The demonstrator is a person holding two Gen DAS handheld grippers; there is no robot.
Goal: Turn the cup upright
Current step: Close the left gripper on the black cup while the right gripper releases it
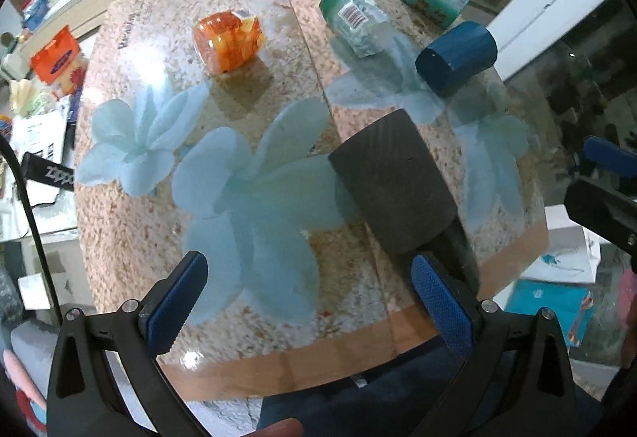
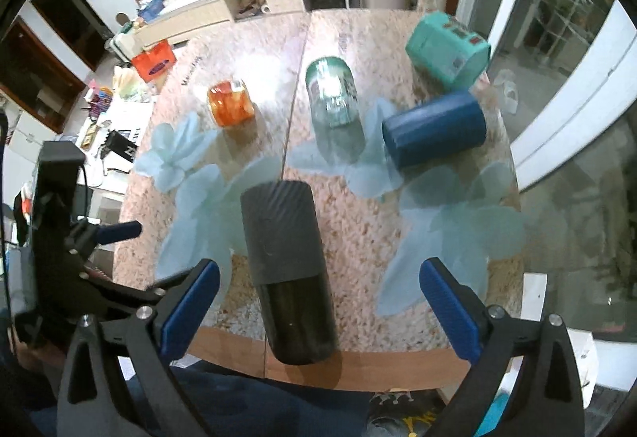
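Right wrist view has the dark cup (image 2: 288, 269) lying on its side in the lower middle of the frame, one end pointing at the camera and hanging close to the near edge of the worktop (image 2: 398, 230). The right gripper (image 2: 318, 313) is spread wide, holding nothing, and the cup sits between its blue pads but isn't touched yet. Over in the left wrist view the left gripper (image 1: 306, 301) is open and empty too, with the same cup (image 1: 392, 186) off toward its right pad.

My take: go with the right one, since it's already lined up. Close on the ribbed upper half rather than the glossy end, which looks slippery, then rotate slowly. I'd watch the near edge, and keep clear of the blue cup (image 2: 434, 130) and green jar (image 2: 334, 106) further back.
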